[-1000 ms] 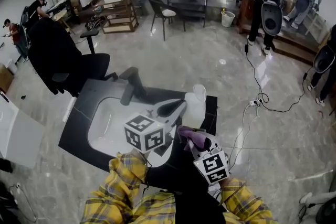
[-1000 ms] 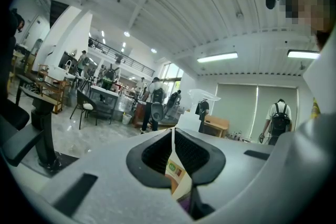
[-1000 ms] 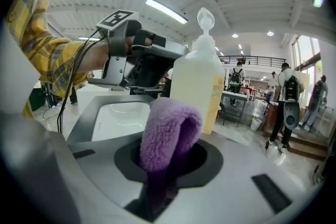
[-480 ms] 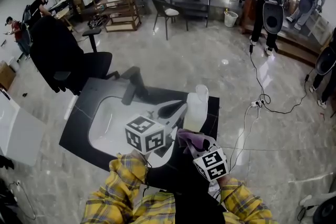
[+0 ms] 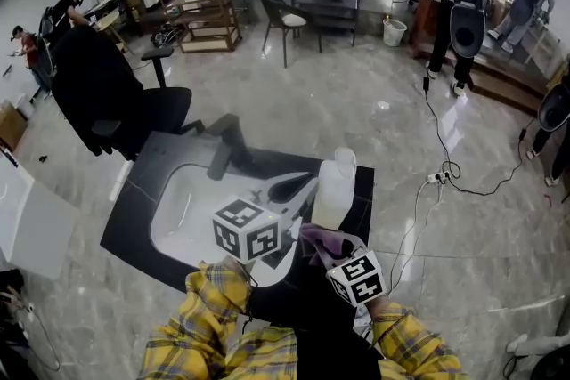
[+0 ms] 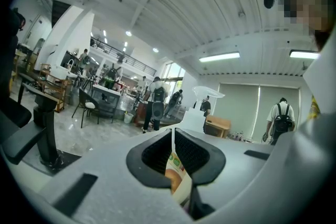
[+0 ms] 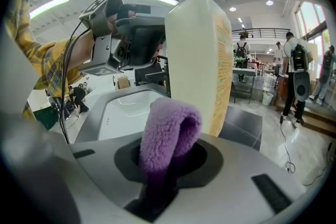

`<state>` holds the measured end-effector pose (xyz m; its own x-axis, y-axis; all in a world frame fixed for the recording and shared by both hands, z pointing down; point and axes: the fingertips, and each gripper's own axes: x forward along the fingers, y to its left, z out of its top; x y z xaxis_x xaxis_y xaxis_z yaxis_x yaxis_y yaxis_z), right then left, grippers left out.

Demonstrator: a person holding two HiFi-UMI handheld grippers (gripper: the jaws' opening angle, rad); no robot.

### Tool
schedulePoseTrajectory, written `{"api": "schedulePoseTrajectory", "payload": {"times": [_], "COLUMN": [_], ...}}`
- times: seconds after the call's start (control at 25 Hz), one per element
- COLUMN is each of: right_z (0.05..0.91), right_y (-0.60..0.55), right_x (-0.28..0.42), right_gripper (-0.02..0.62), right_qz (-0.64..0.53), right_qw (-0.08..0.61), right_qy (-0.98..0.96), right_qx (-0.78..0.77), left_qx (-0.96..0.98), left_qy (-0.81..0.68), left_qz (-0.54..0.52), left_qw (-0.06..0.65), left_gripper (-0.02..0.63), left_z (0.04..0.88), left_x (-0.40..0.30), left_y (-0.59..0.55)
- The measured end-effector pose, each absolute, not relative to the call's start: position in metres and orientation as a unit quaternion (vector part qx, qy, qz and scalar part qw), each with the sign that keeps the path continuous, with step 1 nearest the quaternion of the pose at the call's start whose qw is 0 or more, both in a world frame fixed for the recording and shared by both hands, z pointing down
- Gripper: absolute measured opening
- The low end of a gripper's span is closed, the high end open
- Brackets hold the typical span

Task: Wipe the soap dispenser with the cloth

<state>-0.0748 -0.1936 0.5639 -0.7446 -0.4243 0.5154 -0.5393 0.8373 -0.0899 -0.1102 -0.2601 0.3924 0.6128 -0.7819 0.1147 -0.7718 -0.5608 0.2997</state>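
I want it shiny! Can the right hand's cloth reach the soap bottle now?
Probably yes: the cloth in the right fingers is right next to the soap bottle, nothing between them.

The dispenser is a tall, cream-white, translucent bottle with a coloured label down one side and its clear flip cap standing open. It stands upright on the dark desk, just right of the white sink. The cloth is purple and fleecy, folded into a loop and pinched in the right gripper's jaws, just near of the bottle's lower part.
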Motion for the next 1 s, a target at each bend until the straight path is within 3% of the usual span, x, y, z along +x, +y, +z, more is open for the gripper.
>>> {"api": "schedulePoseTrajectory", "payload": {"times": [0.6, 0.8, 0.84, 0.92, 1.0], "right_z": [0.587, 0.561, 0.552, 0.534, 0.517], "right_y": [-0.194, -0.187, -0.186, -0.184, -0.182], "right_x": [-0.077, -0.072, -0.069, -0.064, -0.06], "right_gripper": [0.074, 0.074, 0.074, 0.074, 0.075], "right_qz": [0.181, 0.199, 0.201, 0.202, 0.2], "right_qw": [0.262, 0.231, 0.22, 0.198, 0.182], "right_qy": [-0.914, -0.92, -0.923, -0.929, -0.934], "right_qx": [0.252, 0.245, 0.242, 0.237, 0.233], "left_qx": [0.886, 0.906, 0.914, 0.932, 0.947], "left_qy": [-0.434, -0.394, -0.375, -0.334, -0.301], "left_qz": [-0.023, -0.066, -0.07, -0.058, -0.025], "left_qw": [0.164, 0.143, 0.138, 0.127, 0.11], "left_gripper": [0.017, 0.019, 0.037, 0.177, 0.199], "left_z": [0.392, 0.37, 0.365, 0.361, 0.363], "left_x": [-0.108, -0.104, -0.102, -0.094, -0.087], "left_y": [-0.263, -0.257, -0.256, -0.252, -0.249]}}
